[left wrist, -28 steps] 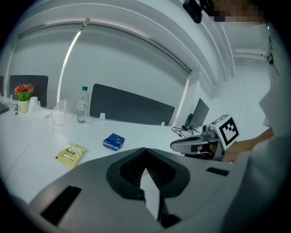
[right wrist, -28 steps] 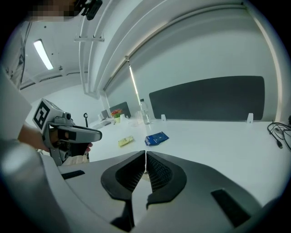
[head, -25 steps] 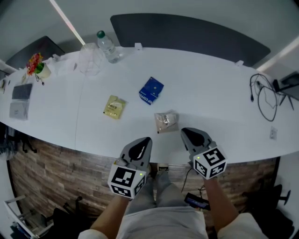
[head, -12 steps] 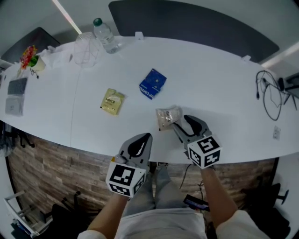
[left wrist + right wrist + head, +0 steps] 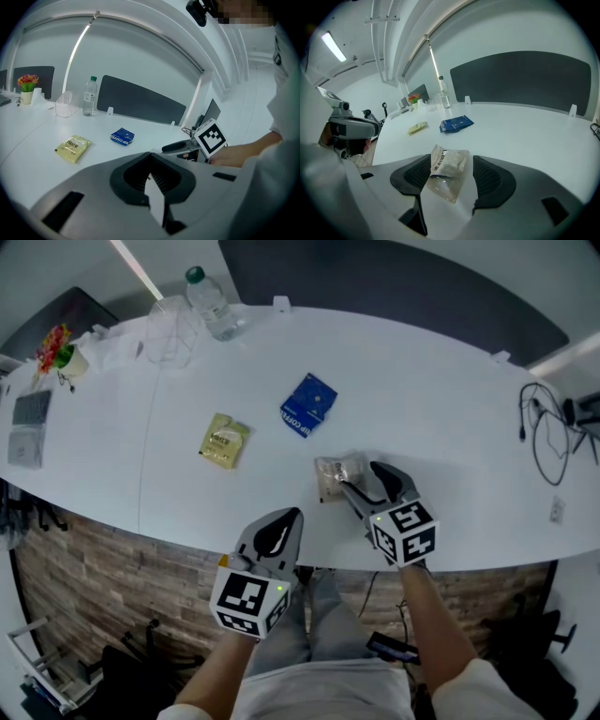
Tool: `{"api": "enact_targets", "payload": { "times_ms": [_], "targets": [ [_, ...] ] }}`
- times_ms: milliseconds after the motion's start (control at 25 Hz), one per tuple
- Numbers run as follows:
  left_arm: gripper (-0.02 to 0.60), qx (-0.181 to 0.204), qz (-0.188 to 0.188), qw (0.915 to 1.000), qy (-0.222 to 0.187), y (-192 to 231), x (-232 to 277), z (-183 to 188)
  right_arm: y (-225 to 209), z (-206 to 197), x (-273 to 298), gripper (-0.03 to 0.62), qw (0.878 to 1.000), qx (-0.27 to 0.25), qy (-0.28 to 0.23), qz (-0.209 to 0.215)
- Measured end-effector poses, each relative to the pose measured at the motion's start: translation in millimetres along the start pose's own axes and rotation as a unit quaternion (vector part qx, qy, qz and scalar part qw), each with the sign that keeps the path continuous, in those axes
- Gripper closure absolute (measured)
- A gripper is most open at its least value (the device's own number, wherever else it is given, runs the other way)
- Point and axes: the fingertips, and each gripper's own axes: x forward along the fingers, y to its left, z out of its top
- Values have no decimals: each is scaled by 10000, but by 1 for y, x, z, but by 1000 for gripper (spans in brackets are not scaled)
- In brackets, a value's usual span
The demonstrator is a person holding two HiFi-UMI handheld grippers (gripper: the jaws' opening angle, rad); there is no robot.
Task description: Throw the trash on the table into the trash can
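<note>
Three bits of trash lie on the white table (image 5: 441,418): a clear snack packet (image 5: 333,474) (image 5: 447,171), a blue coffee packet (image 5: 308,405) (image 5: 123,136) (image 5: 456,123) and a yellow packet (image 5: 224,441) (image 5: 72,148) (image 5: 417,127). My right gripper (image 5: 366,484) (image 5: 447,176) is low over the table's near edge. Its jaws have just been opening and now stand open, one on each side of the clear packet without pressing it. My left gripper (image 5: 279,529) (image 5: 151,177) hangs shut and empty just short of the table's near edge. No trash can shows in any view.
At the far left stand a water bottle (image 5: 208,304), a clear plastic container (image 5: 169,329) and a small flower pot (image 5: 58,352). A dark partition (image 5: 394,287) runs along the table's far side. Black cables (image 5: 544,437) lie at the right end.
My right gripper has moved forward and down onto the table, and its jaws have gone from shut to open around the clear packet. The left gripper has sunk slightly.
</note>
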Motion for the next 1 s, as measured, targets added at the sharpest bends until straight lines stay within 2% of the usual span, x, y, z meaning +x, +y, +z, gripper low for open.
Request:
{"api": "enact_targets", "payload": {
  "times_ms": [400,440,480,600,840,1000],
  "targets": [
    [580,-62,74,10000,-10,4,-2,-1,-4,-12,15,312,9987,-183,439,-196],
    [580,-72,86,9999,-14,5,-3,-1,-5,-12,15,323,9984,-214,463,-242],
    [580,-85,98,9999,-18,6,-3,-1,-5,-12,15,370,9982,-242,471,-291],
    [580,-122,129,9998,-34,8,-5,-2,-8,-12,13,456,9978,-288,445,-404],
    [580,-158,165,9997,-68,9,-8,-2,-9,-11,10,524,9978,-281,392,-459],
    [580,-170,172,9997,-93,7,-8,-2,-9,-6,6,531,9981,-251,305,-463]
  ]
}}
